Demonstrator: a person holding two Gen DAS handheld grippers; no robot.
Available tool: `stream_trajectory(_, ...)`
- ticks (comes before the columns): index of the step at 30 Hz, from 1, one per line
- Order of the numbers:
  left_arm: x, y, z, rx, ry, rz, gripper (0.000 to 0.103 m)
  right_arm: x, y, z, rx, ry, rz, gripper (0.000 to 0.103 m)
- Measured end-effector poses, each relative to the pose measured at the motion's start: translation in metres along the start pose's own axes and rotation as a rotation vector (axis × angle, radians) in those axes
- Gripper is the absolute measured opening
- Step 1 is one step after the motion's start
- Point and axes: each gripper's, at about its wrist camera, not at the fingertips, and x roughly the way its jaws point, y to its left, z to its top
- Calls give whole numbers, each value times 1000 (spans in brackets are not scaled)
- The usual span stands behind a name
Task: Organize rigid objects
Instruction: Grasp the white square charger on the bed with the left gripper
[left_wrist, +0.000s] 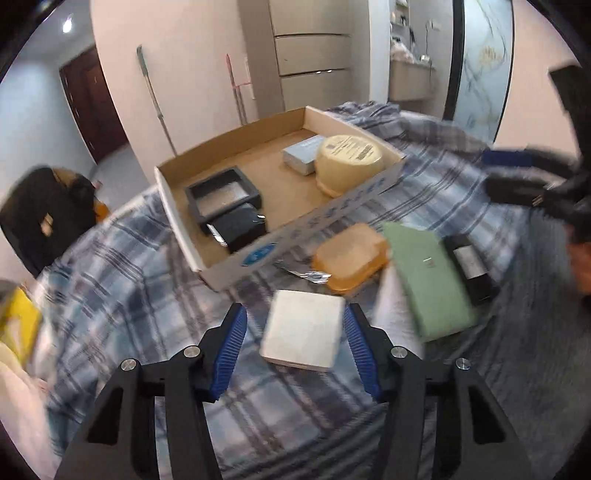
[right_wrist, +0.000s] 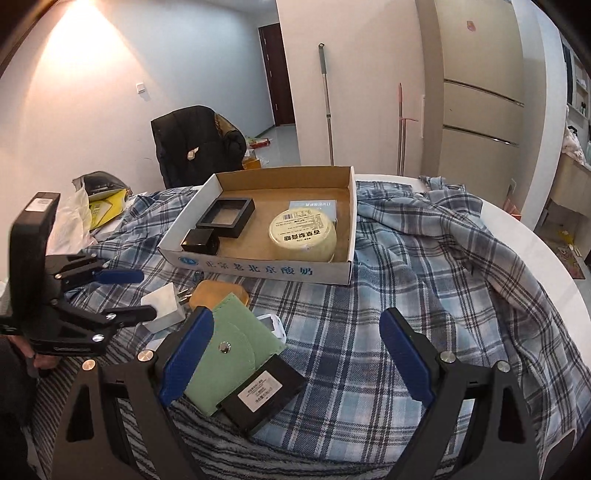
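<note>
The left gripper hangs with its jaws spread wide on either side of a white square box lying on the plaid cloth, its blue pads apparently just clear of the box's sides, though the blur makes contact hard to judge. The right gripper is likewise wide open and grips nothing, above a green snap pouch and a black labelled box. Beyond them the cardboard tray holds a round yellow tub, a black frame and a small black box.
</note>
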Motion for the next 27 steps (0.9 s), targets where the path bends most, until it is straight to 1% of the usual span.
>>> stream_trajectory(1, 3, -1, -1, 18, 18, 8, 58, 0, 1, 0, -5, -2, 0, 91)
stream_trajectory(3, 5, 0, -4, 28, 38, -36, 58, 0, 1, 1, -12, -12, -26, 91)
stream_trajectory(6, 9, 3, -4, 15, 48, -41, 58, 1, -1, 1, -10, -10, -31, 91)
stream_trajectory(8, 13, 9, -4, -16, 57, -79, 57, 2, -2, 1, -3, -2, -25, 91)
stream_trajectory(9, 17, 11, -4, -33, 69, -99, 55, 3, -2, 0, -5, 3, -23, 91)
stream_trajectory(10, 20, 11, -4, -42, 80, -115, 49, 4, -1, 0, -12, 8, -23, 91)
stream_trajectory(11, 22, 12, -4, -42, 83, -119, 48, 5, 0, -1, -18, 11, -27, 91)
stream_trajectory(13, 21, 10, -4, -36, 86, -113, 47, 8, 0, -1, -20, 12, -46, 91)
stream_trajectory(17, 20, 4, -6, -25, 98, -84, 47, 11, -4, -1, -5, 32, -28, 91)
stream_trajectory(19, 19, 3, -6, -38, 120, -85, 47, 11, -4, -1, -2, 32, -27, 91)
stream_trajectory(22, 18, -2, -5, -15, 149, -74, 47, 9, -5, 0, -4, 28, -28, 91)
stream_trajectory(27, 28, 1, -5, -60, 174, -85, 47, 3, -6, 2, 2, 14, -4, 91)
